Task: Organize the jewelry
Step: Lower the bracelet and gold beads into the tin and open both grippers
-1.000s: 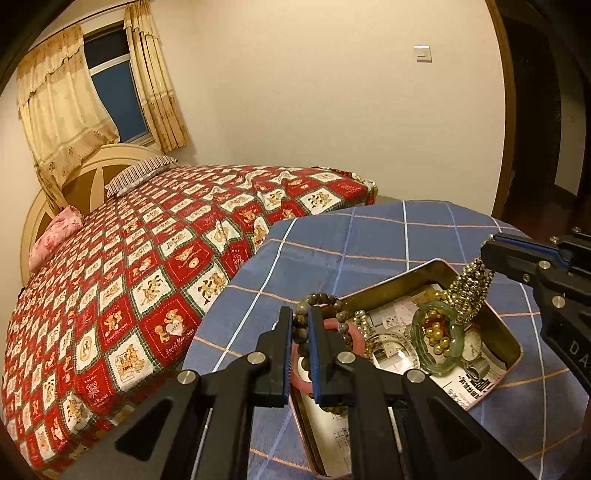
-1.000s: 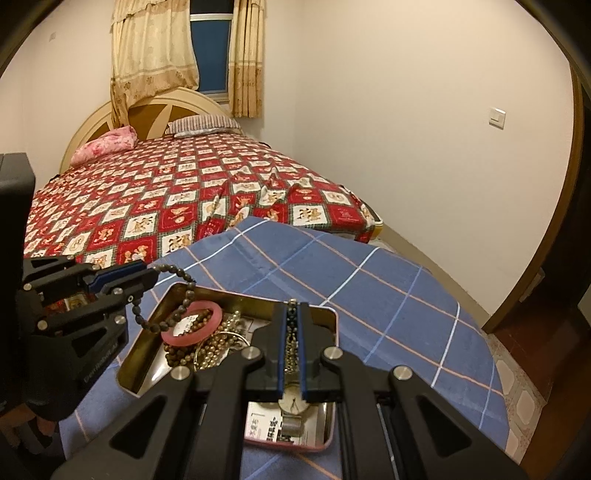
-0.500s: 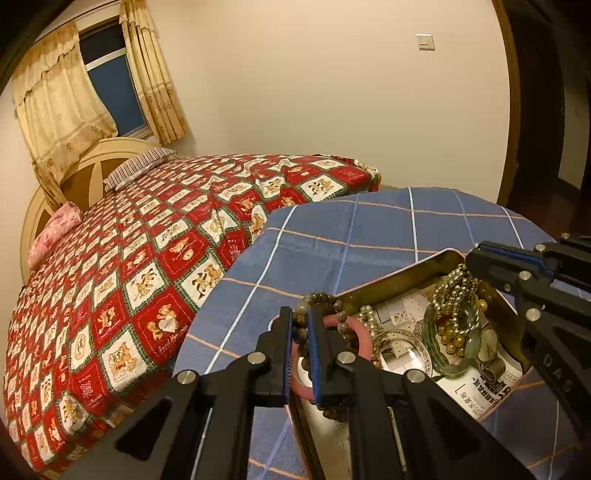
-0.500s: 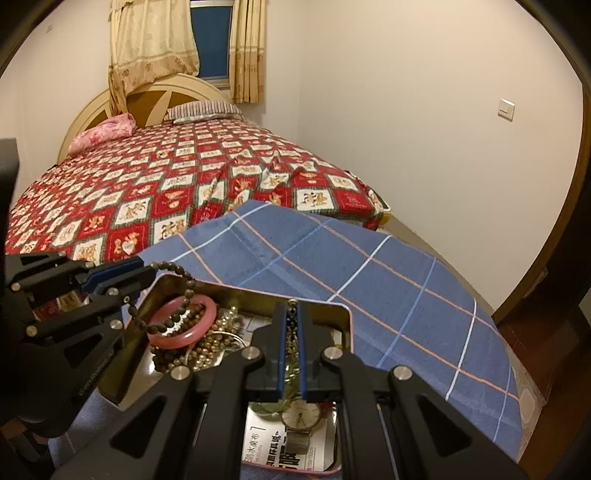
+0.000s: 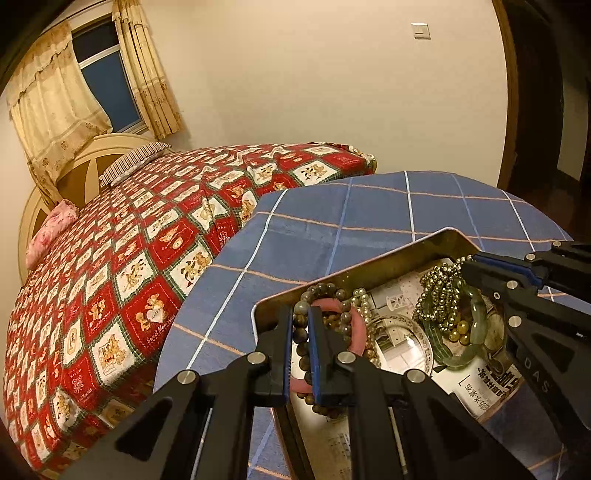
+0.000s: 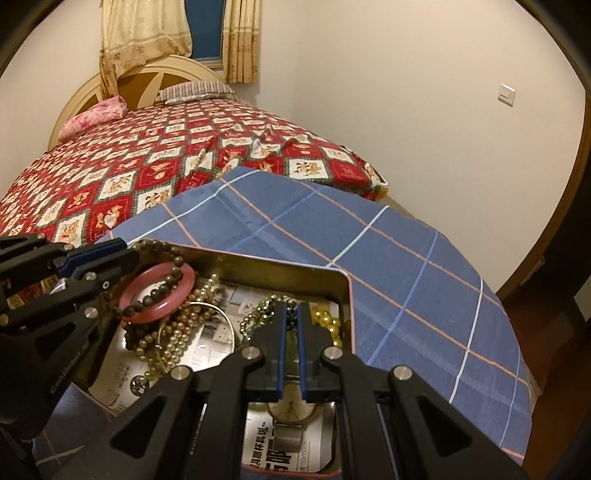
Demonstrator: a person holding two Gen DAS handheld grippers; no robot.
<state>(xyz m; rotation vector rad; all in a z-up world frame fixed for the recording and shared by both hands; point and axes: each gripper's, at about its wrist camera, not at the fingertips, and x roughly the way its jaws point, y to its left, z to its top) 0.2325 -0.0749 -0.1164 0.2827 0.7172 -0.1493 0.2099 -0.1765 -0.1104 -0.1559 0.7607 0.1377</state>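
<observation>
My left gripper (image 5: 298,325) pinches the brown bead bracelet (image 5: 301,334) by the tin's (image 5: 369,271) near wall. My right gripper (image 6: 290,325) clamps the gold bead chain (image 6: 258,314). Both have dropped lower into the tin.

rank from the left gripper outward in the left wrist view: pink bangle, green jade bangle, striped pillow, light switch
1. pink bangle, just right of the left gripper tips
2. green jade bangle, right side of tin
3. striped pillow, far left on bed
4. light switch, high on wall

The tin (image 6: 343,284) is cut off by the right wrist picture's edge at 6 o'clock. The watch (image 6: 291,408) lies half hidden behind the right fingers (image 6: 312,354). The newspaper print (image 5: 495,384) is too small to read.
</observation>
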